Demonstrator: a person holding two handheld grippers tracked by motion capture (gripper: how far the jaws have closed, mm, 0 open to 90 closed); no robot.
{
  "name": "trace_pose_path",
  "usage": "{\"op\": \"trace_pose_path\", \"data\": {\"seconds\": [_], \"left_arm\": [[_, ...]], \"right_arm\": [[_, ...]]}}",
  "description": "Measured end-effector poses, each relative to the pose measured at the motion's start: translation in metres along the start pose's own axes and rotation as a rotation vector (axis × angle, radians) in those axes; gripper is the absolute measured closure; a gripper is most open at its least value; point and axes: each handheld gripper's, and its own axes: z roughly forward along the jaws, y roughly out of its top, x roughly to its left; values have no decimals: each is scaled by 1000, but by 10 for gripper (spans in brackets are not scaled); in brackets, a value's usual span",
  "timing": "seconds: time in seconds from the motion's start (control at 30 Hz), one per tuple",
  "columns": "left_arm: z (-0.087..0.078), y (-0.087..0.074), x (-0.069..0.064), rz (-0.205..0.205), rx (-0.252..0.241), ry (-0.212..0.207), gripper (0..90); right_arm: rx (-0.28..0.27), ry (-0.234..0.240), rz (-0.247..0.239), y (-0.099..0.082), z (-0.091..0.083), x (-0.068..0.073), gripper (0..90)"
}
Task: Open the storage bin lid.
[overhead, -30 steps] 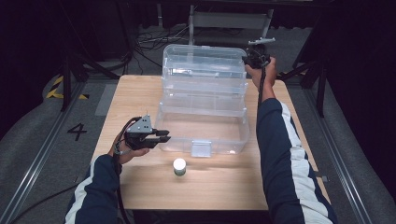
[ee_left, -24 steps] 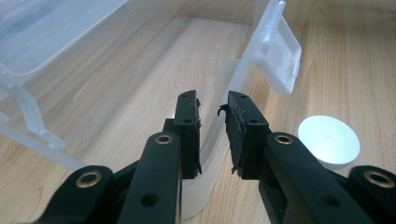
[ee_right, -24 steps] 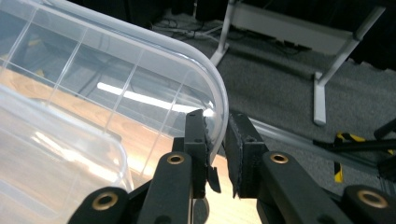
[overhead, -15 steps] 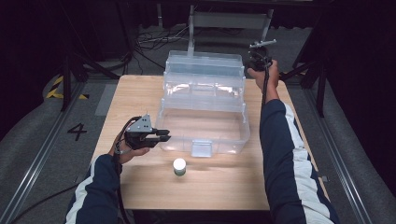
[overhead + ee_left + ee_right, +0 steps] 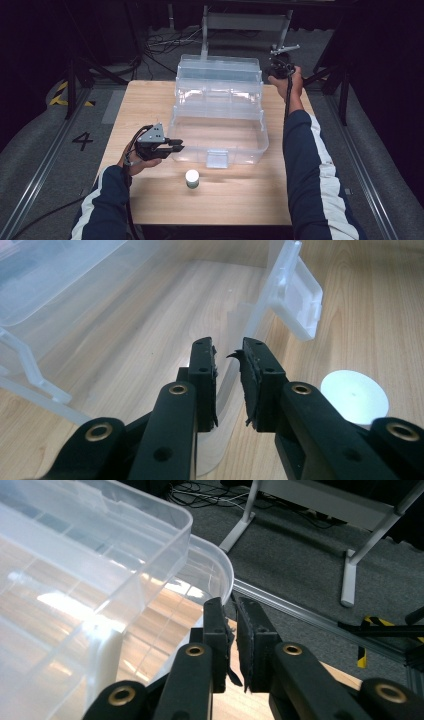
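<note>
A clear plastic storage box stands open on the wooden table, its hinged lid raised at the far side. My left gripper is shut on the box's near left rim; in the left gripper view the clear wall runs between the jaws of the left gripper. My right gripper is up at the lid's far right corner. In the right gripper view the right gripper is shut on the lid's curved rim. A small white-capped jar stands in front of the box.
The box's front latch hangs open near the jar. Beyond the table's far edge lie grey floor, cables and a metal stand. Bare wood stretches along the near edge of the table.
The lid's top edge has sunk slightly while the right gripper kept hold of its corner and drifted a little right. The left gripper and the jar have stayed put.
</note>
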Motion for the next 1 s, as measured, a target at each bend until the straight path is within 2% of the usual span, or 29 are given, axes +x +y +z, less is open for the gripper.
{"op": "trace_pose_path", "data": {"seconds": [0.1, 0.2, 0.27, 0.33, 0.5, 0.77, 0.93, 1.0], "left_arm": [[0, 2, -3, 8, 5, 16, 770], [0, 2, -4, 8, 9, 20, 774], [0, 2, -4, 9, 9, 21, 775], [0, 3, -4, 9, 10, 21, 775], [-1, 4, -5, 19, 18, 31, 776], [0, 4, -5, 25, 19, 29, 776], [-1, 4, -5, 22, 21, 33, 775], [-1, 4, -6, 25, 25, 37, 775]], "right_arm": [[-11, 11, -4, -5, -7, 1, 820], [-4, 12, -32, -11, -14, 2, 805], [-9, 13, -29, -12, -17, 2, 804], [-20, 33, -35, -15, -24, 3, 795], [-22, 46, -58, -23, -37, 3, 775], [-30, 71, -49, -41, -53, -3, 750], [-26, 67, -57, -54, -62, -3, 736], [-34, 83, -55, -58, -65, -3, 732]]}}
